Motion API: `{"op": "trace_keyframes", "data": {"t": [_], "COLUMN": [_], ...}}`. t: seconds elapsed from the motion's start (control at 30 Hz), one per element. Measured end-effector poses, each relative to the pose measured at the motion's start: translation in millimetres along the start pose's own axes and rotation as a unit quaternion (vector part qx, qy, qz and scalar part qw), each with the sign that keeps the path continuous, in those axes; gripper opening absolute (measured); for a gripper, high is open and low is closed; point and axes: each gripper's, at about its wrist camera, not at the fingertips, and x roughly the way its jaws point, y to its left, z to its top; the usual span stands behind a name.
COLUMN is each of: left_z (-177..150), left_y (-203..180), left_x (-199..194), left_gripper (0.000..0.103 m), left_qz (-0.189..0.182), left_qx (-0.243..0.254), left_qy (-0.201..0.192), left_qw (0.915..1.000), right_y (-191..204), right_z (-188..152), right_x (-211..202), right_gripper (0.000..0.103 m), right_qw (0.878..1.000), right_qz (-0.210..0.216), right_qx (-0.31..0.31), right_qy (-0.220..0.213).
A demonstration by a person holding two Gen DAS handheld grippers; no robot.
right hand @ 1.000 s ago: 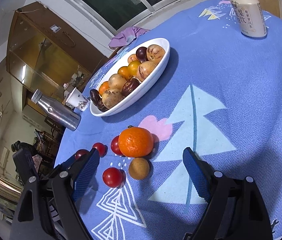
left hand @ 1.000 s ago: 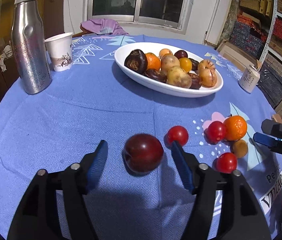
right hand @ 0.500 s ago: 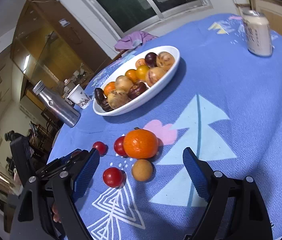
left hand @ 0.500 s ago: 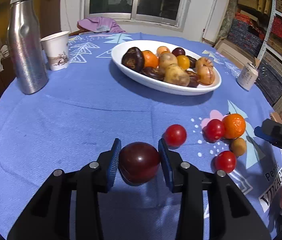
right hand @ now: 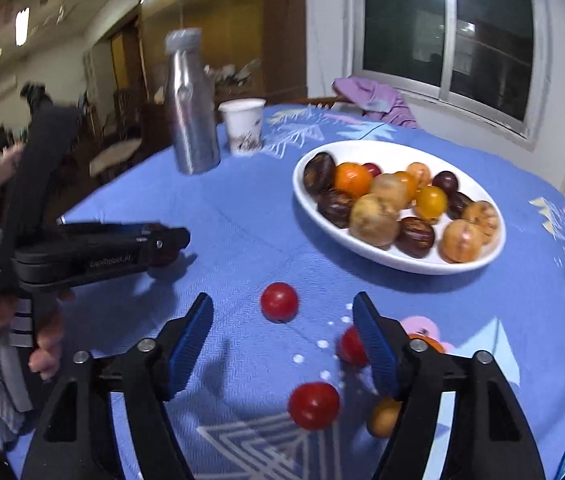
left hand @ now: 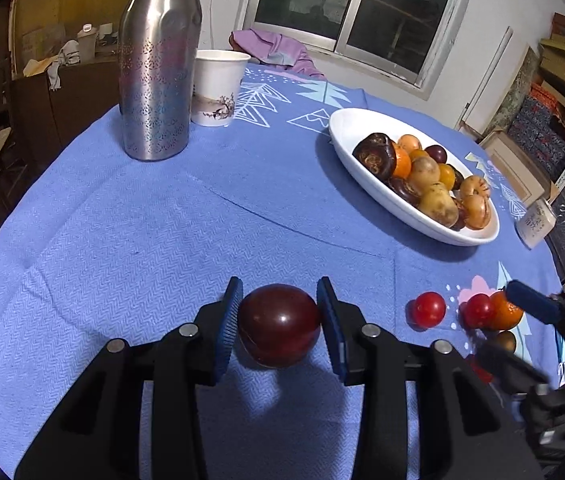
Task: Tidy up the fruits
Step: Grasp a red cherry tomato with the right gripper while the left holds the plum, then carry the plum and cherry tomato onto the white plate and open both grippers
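the dark red plum [left hand: 278, 325] is pinched between the blue pads of the left claw [left hand: 279, 320], one pad pressed on each flank, so that it can be carried without rolling; it is judged to be held just above the tabletop [left hand: 162, 232], since a shadow is cast beneath it. in the left wrist view it is found at 6 o'clock, with the white oval bowl [left hand: 362, 184] at about 2 o'clock, already filled with mixed fruit and taken to be the destination.

the right claw [right hand: 282, 340] is held spread, nothing gripped, with a small red fruit [right hand: 279, 302] seen between its pads near the tips; a pick of this one is probably being prepared. another red fruit [right hand: 314, 405] lies nearer at 6 o'clock, a third is partly hidden behind the right pad, and a small brown fruit [right hand: 382, 418] sits beside it.

the plum's skin is seen as glossy, deep maroon and smooth, with window light reflected; it is round, larger than the loose red fruits, and likely firm but slippery.
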Motion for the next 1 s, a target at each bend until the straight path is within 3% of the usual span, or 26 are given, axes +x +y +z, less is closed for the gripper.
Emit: {"op": "trace_keyframes", "data": {"t": [0.17, 0.43, 0.6, 1.0], "left_z": [-0.2, -1.8, -4.0, -10.3], "left_y": [-4.4, -8.3, -13.6, -28.1], "left_x": [1.6, 5.7, 8.4, 4.5], "left_gripper": [0.038, 0.038, 0.038, 0.038], "left_qz": [0.002, 0.007, 0.016, 0.046], "left_qx": [0.011, 0.021, 0.033, 0.079], "left_qy": [0.003, 0.009, 0.007, -0.015], "left_qw": [0.9999, 0.9997, 0.9993, 0.9957], "right_y": [3.4, 1.0, 4.0, -1.7], "right_z": [0.8, 1.6, 1.9, 1.4], "right_x": [27.7, 44.7, 46.0, 29.7], "right_gripper": [0.047, 0.041, 0.028, 0.027], "right_qw": [0.999, 0.998, 0.998, 0.998], "right_qz": [-0.007, -0.009, -0.009, 0.001], "right_qx": [-0.002, 0.016, 0.016, 0.045], "right_qy": [0.039, 0.057, 0.053, 0.034]}}
